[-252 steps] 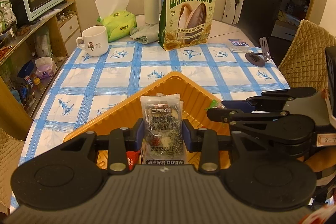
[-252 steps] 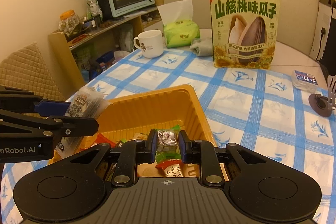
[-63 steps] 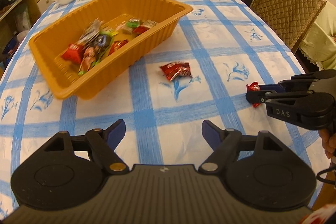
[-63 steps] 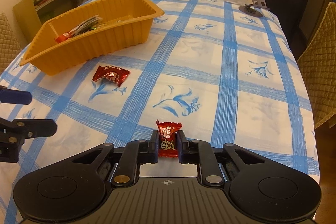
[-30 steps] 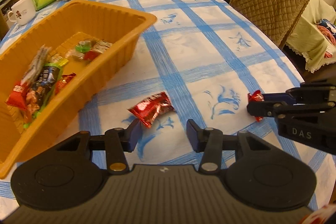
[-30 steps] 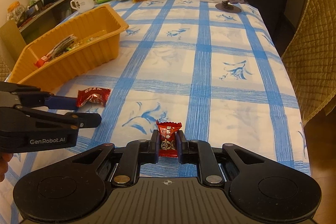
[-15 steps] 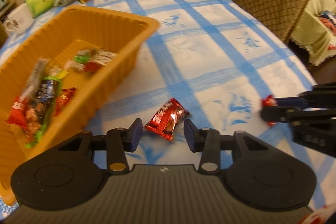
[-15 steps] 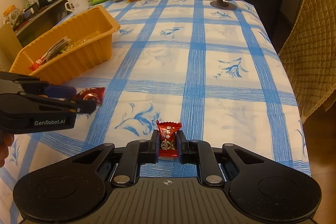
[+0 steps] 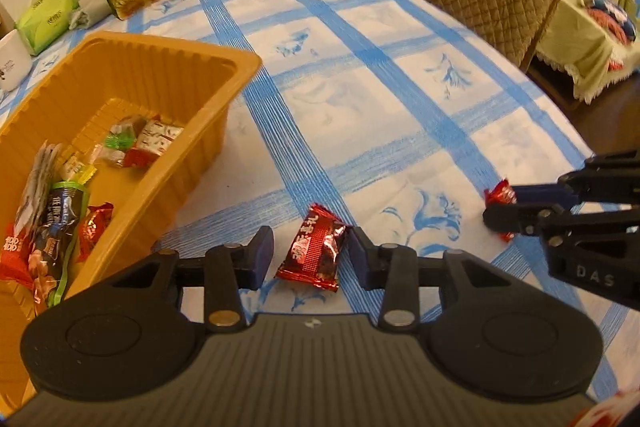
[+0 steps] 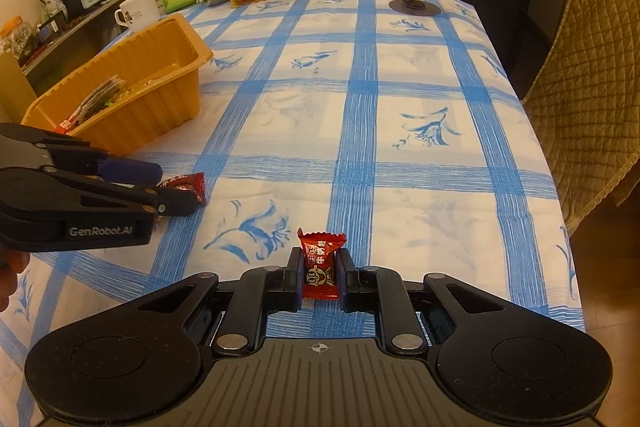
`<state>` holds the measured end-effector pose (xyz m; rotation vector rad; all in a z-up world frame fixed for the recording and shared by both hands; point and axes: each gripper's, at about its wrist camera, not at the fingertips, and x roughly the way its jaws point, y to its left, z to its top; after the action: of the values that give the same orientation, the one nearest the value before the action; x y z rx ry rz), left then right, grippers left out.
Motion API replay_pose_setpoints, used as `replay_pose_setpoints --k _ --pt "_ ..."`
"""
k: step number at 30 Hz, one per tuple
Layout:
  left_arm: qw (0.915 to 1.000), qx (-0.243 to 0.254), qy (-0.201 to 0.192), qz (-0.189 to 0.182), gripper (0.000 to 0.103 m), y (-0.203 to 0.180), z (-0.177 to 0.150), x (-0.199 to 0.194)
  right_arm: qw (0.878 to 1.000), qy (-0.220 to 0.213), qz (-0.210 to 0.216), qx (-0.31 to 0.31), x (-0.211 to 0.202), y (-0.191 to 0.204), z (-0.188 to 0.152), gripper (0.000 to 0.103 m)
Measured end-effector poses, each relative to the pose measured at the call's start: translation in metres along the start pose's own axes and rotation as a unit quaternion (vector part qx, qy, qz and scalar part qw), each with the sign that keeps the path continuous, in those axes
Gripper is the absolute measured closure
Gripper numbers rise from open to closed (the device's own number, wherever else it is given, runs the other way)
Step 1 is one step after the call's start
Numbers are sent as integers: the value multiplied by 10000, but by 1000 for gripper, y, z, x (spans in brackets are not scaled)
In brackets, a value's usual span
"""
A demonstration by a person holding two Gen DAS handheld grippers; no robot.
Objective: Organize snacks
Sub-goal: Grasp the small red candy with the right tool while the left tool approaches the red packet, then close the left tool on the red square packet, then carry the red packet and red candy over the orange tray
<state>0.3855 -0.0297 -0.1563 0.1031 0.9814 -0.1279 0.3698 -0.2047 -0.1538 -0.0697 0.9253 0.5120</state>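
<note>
Lying flat on the checked cloth (image 9: pixel 400 99) just right of the orange tray (image 9: pixel 168 163): red packet (image 9: pixel 316 254), between the left gripper's (image 9: pixel 308 255) parted blue pads, right pad touching, left pad clear. Right gripper (image 10: pixel 319 273), farther right of the tray, clamps a small red candy (image 10: pixel 320 263). Tray holds mixed wrapped snacks (image 9: pixel 56 211).

You see a red snack packet (image 9: pixel 316 254) flat on the cloth beside the orange tray (image 9: pixel 168 183); a small red candy (image 10: pixel 320 265) farther off.
</note>
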Motion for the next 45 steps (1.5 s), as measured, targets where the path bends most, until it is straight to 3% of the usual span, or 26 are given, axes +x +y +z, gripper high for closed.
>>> replay_pose_setpoints --k 4,14,24,36,45 --pt "9999 -121 26 -100 79 0 1 0 10000 -12 35 12 -1 0 0 86" --pt "9989 -430 15 -207 81 -1 -3 -14 9998 -46 160 -76 -6 4 2 86" --pt "9964 -766 -293 -200 81 6 -13 -65 9985 -193 447 -231 -22 19 9 86" --pt "9886 -1358 -630 173 81 39 -41 -136 9912 -259 1179 -539 -47 60 26 86" --pt "9812 -1633 -873 535 81 72 -48 -168 9806 -290 1795 -734 -53 100 45 86"
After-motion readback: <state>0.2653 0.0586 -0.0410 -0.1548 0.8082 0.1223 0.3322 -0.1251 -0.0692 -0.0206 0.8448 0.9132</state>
